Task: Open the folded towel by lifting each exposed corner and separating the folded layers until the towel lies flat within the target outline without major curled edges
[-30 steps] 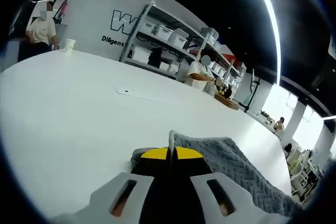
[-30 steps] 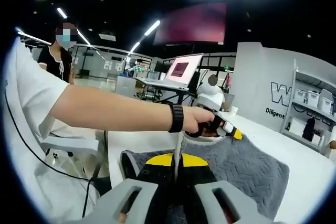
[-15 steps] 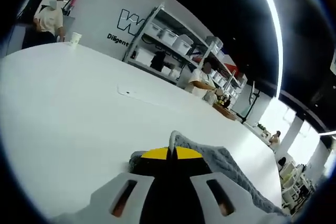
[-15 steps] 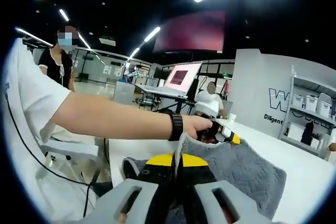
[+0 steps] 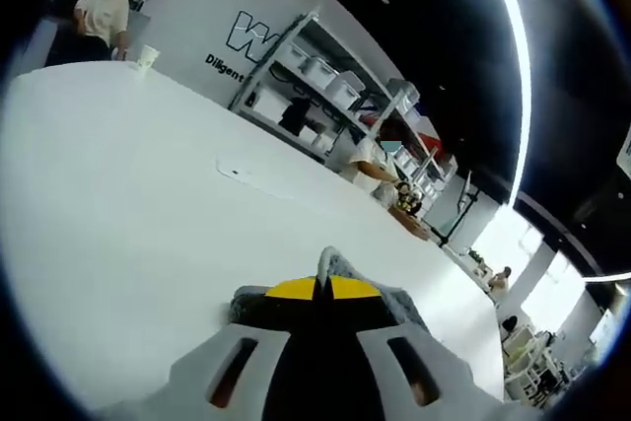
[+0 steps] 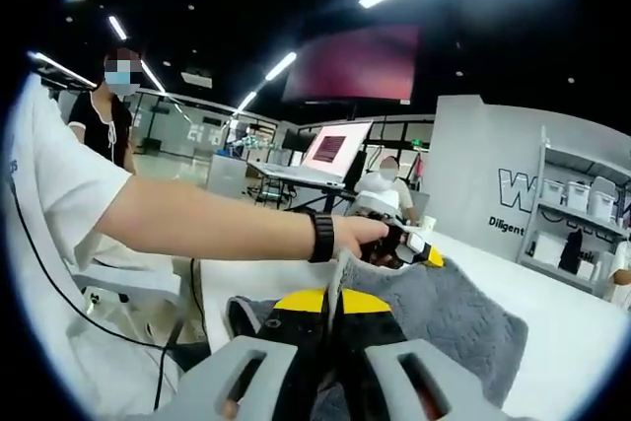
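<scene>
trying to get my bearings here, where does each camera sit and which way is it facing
Left gripper view: rides the left gripper, looking along its shut jaws over the white table toward wall shelves; a grey towel corner is pinched.
Right gripper view: rides the right gripper, facing the person's arm and the left gripper.
Shared: the towel, the table, the left gripper.
</scene>
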{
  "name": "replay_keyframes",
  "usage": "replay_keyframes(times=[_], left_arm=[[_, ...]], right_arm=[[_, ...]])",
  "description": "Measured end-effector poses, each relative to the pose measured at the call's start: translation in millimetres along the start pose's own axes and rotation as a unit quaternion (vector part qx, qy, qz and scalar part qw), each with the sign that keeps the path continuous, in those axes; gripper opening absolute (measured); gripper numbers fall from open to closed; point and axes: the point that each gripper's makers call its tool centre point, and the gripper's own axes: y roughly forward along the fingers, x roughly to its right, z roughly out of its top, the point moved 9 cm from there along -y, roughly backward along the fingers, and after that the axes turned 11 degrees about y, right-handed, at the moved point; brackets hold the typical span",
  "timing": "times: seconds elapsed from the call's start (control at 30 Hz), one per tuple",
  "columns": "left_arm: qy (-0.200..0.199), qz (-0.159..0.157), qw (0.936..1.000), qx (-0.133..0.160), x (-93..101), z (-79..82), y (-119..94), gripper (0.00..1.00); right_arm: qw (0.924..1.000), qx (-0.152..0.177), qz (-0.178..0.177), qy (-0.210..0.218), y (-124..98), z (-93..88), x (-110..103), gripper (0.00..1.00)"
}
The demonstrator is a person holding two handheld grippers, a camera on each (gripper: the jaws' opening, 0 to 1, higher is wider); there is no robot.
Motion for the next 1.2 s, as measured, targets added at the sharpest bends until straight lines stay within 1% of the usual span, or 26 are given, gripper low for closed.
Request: replay_keyframes(times=[0.23,0.27,0.3,0.37,0.43,0.7,0.97,1.2], left_arm=[[-0.014,-0.004,0.9999,0.000,5.3,2.3,-1.1,0.00],[-0.031,-0.008,0.9995,-0.002,7.7,2.2,-1.1,0.00],[-0.043,-0.021,0.9989,-0.006,10.5,2.2,-1.2,0.00],[-0.042,-0.016,0.9990,-0.005,10.4,3.1,-1.8,0.00],[-0.046,-0.019,0.9987,-0.008,12.2,3.1,-2.1,0.00],[-0.052,-0.024,0.9983,-0.003,18.1,5.7,-3.2,0.00],[-0.053,-0.027,0.9982,0.007,30.9,11.5,-4.3,0.00],[-0.051,-0.033,0.9981,0.009,39.0,11.6,-4.3,0.00]], right_arm=[[1.0000,0.003,-0.008,0.001,-4.0,-1.0,2.7,0.00],[1.0000,0.004,-0.009,0.002,-4.6,-1.3,3.3,0.00],[0.9999,0.005,-0.010,0.003,-5.7,-1.5,4.0,0.00],[0.9999,0.008,-0.011,0.007,-7.4,-1.6,5.7,0.00],[0.9998,0.009,-0.016,0.008,-8.5,-1.5,7.6,0.00],[0.9997,0.011,-0.021,0.004,-11.5,-0.7,8.6,0.00],[0.9995,0.020,-0.026,0.002,-17.3,4.3,10.0,0.00],[0.9989,0.030,-0.036,0.001,-25.9,9.3,14.1,0.00]])
